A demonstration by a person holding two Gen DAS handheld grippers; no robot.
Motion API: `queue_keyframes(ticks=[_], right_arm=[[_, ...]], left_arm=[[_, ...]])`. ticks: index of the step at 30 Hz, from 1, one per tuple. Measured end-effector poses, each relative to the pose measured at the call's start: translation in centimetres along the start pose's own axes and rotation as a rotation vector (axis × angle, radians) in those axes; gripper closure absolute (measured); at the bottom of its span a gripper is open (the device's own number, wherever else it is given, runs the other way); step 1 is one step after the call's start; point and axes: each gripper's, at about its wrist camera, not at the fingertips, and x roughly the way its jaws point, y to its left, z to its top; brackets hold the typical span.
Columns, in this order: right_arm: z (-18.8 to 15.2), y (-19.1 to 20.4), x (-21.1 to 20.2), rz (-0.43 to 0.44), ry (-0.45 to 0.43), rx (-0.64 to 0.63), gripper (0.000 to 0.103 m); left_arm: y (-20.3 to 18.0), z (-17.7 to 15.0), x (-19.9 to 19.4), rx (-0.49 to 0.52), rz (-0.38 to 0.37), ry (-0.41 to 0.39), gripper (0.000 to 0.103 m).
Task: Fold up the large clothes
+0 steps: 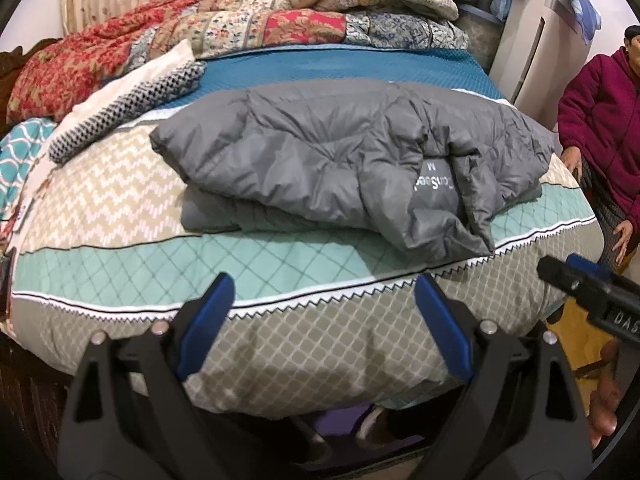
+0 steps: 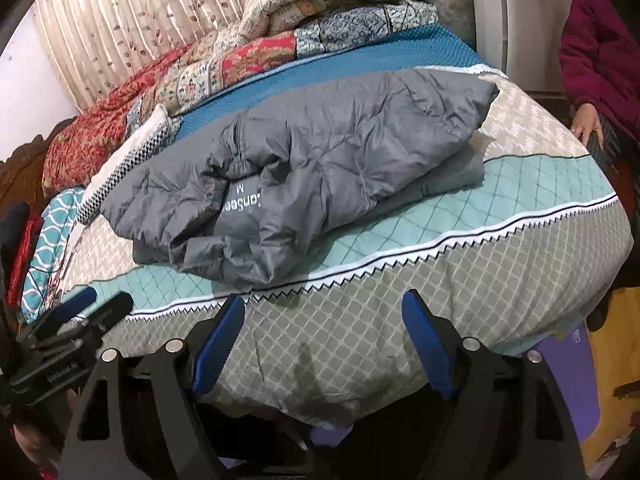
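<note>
A grey puffer jacket (image 1: 340,160) lies folded in a thick bundle on the bed, its collar label facing up; it also shows in the right wrist view (image 2: 312,164). My left gripper (image 1: 324,292) is open and empty, held back over the bed's near edge, apart from the jacket. My right gripper (image 2: 324,312) is open and empty too, at the same near edge. The right gripper's tip (image 1: 576,280) shows at the right of the left wrist view. The left gripper (image 2: 92,304) shows at the lower left of the right wrist view.
The bed has a patterned beige and teal quilt (image 1: 132,264). Folded quilts and blankets (image 1: 240,28) are piled at the far side. A black-and-white checked cloth (image 1: 132,100) lies left of the jacket. A person in a magenta jacket (image 1: 600,120) stands at the right.
</note>
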Motion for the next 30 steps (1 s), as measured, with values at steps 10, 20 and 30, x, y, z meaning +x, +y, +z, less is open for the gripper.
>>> queue_keyframes(ticks=[10, 20, 30], right_arm=[[-1.0, -0.6, -0.6, 0.013, -0.006, 0.028, 0.027], [-1.5, -1.6, -1.0, 0.034, -0.016, 0.073, 0.027], [-1.5, -1.9, -0.5, 0.034, -0.012, 0.076, 0.027]], left_arm=[[-0.4, -0.4, -0.4, 0.006, 0.011, 0.003, 0.015], [-0.8, -0.6, -0.3, 0.014, 0.005, 0.019, 0.015], [-1.1, 0.6, 0.3, 0.02, 0.019, 0.032, 0.015]])
